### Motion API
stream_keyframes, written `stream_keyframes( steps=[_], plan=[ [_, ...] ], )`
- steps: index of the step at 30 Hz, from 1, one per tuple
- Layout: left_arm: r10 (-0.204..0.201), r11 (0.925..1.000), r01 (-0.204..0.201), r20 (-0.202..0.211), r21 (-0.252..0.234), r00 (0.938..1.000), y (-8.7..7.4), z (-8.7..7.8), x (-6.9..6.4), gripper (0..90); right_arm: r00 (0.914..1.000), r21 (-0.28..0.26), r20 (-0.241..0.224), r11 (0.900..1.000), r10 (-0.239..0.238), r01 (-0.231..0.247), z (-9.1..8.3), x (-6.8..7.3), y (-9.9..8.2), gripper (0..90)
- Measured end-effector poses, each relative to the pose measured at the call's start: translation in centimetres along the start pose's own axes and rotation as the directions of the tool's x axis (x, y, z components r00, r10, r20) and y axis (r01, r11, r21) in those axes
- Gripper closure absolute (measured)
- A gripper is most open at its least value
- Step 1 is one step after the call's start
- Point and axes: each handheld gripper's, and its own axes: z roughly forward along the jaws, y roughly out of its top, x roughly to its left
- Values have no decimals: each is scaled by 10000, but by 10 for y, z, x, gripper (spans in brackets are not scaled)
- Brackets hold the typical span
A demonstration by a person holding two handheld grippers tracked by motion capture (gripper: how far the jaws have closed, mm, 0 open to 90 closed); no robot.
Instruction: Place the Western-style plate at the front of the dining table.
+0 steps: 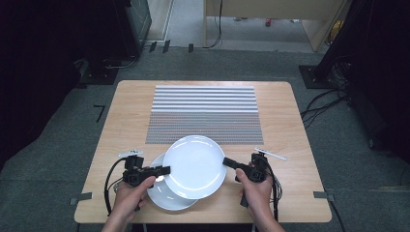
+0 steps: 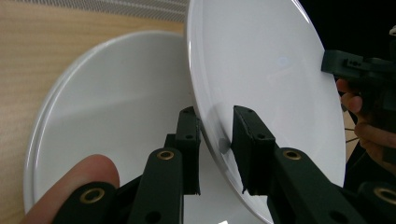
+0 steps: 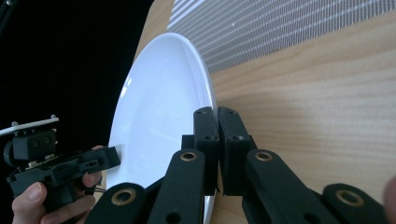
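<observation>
- High view: two white plates sit near the front edge of the wooden table (image 1: pixel 121 116), and the upper plate (image 1: pixel 195 166) overlaps the lower plate (image 1: pixel 164 197), which lies flat on the wood.
- Left gripper (image 1: pixel 167 169) bites the upper plate's left rim; in the left gripper view the rim runs between its two black jaws, which are nearly closed around it, though whether both pads press I cannot quite tell.
- Right gripper (image 1: pixel 226 161) holds the opposite rim; in the right gripper view its jaws are pinched tight on the plate's edge.
- Done so far, as I judge it: the top plate is gripped on both sides and tilted up off the lower one.
- Left to do, as I judge it: carry it clear and set it down, perhaps on the striped mat (image 1: pixel 204 114) behind.
</observation>
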Motion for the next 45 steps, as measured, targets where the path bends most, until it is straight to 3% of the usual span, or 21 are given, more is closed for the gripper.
stream_keyframes(
  steps=[13, 25, 32, 38, 45],
  plan=[
    [382, 9974, -390, -143, -613, 9992, 54, 6, -18, 732, 9990, -528, -381, 9982, 247, -267, -2, 5, 49, 881],
    [483, 9966, -514, -489, -643, 9976, 103, 26, -16, 724, 9992, -838, -310, 9961, 238, -264, 9, 9, 91, 881],
    [376, 9977, -415, -712, -537, 9968, 136, 51, -8, 719, 9987, -1127, -140, 9924, 487, -500, 26, -3, 123, 880],
    [147, 9991, -187, -1048, -370, 9944, 152, 71, 3, 708, 9980, -1115, 44, 9918, 632, -623, 41, -13, 139, 881],
    [22, 9998, -47, -1415, -177, 9899, 167, 90, 12, 703, 9928, -1133, 229, 9869, 1179, -1146, 60, -29, 152, 880]
  ],
)
